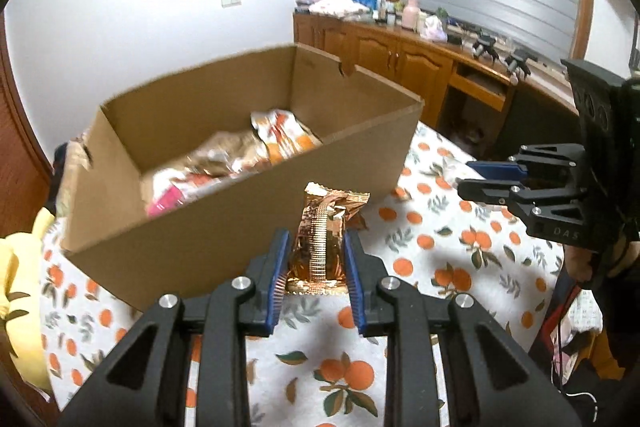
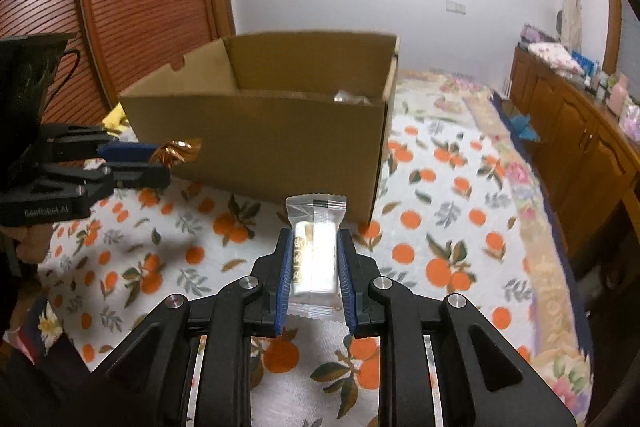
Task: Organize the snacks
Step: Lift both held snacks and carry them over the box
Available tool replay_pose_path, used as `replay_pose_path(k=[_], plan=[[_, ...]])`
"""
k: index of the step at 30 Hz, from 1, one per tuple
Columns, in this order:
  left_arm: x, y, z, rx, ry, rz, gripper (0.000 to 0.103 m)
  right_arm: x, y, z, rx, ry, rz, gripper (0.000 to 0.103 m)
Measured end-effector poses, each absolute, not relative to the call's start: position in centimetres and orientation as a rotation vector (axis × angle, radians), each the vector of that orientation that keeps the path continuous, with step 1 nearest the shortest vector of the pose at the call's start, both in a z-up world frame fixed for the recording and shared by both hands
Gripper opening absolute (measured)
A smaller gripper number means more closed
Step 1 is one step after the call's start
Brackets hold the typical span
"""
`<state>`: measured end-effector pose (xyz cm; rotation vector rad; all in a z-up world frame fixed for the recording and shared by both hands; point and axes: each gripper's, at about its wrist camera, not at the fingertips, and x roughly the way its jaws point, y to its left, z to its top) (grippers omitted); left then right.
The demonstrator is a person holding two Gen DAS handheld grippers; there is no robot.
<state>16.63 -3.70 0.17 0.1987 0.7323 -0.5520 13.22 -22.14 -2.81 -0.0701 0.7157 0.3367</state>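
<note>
An open cardboard box (image 1: pixel 224 211) stands on the orange-print cloth and holds several snack packets (image 1: pixel 240 159). My left gripper (image 1: pixel 316 247) is shut on a copper foil snack packet (image 1: pixel 320 239), held above the cloth just in front of the box's near wall. It shows at the left of the right wrist view (image 2: pixel 160 159) with the foil packet (image 2: pixel 176 150) sticking out. My right gripper (image 2: pixel 312 251) is shut on a clear-wrapped white snack bar (image 2: pixel 314 255), in front of the box (image 2: pixel 272 147) near its right corner. In the left wrist view the right gripper (image 1: pixel 476 179) is at the right edge.
The orange-print cloth (image 1: pixel 440 259) covers the surface around the box. A yellow soft thing (image 1: pixel 20 267) lies at the left edge. A wooden cabinet (image 1: pixel 400 63) with bottles and clutter stands behind. A wooden door (image 2: pixel 120 7) is at the back left.
</note>
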Motion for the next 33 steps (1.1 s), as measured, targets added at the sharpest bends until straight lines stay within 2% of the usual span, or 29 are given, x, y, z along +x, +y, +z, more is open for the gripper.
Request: replay_pose_path(k=[20,33], plan=[[18.9,-0.3,4.6,0.168,0.632,-0.451,0.025,15.2,-20.0,2.7,-0.142,0.589,0.378,0.019],[23.8,1.8,3.8,0.15,0.66,-0.356,0.025,18.7,-17.3,4.1,-0.23,0.549,0.421,0.019]])
